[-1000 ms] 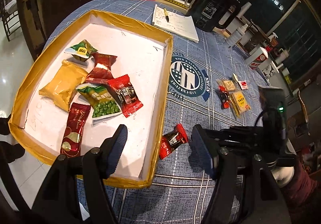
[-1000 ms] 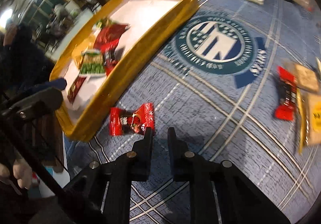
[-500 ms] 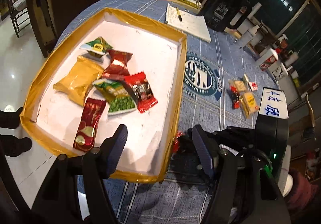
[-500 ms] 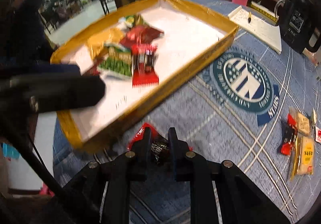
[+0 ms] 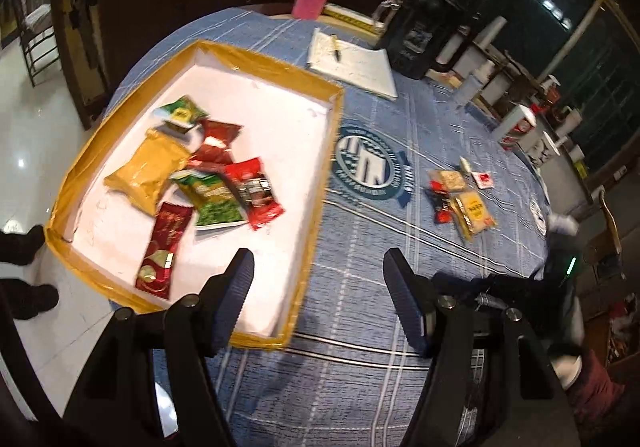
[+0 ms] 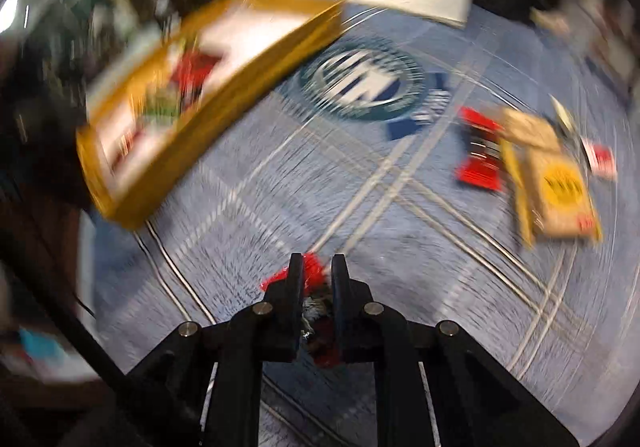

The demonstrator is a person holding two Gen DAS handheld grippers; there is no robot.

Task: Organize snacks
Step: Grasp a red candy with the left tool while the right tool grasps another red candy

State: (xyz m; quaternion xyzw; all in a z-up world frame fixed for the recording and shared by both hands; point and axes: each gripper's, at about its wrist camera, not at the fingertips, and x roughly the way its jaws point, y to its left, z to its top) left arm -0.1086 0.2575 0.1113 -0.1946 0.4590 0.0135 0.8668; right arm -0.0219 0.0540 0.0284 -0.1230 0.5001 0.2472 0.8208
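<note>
The red snack packet (image 6: 312,279) sits pinched in the right hand-held gripper (image 6: 314,267) above the table (image 6: 400,287): light, crinkly, slippery foil, best held across its middle; the left hand-held gripper (image 5: 318,275) gapes empty beside the yellow-rimmed tray (image 5: 320,183).

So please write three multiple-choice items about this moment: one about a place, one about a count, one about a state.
1. Where does the notebook with the pen lie?
A. inside the tray
B. on the tablecloth beyond the tray
C. on the floor

2. How many snack packets lie in the tray?
A. three
B. six
C. nine

3. What is the right gripper doing?
A. holding a red snack packet
B. open and empty
C. holding the pen

Answers:
1. B, it lies past the tray's far corner.
2. B, six packets are grouped in the tray.
3. A, the red snack packet sits between its closed fingers.
</note>
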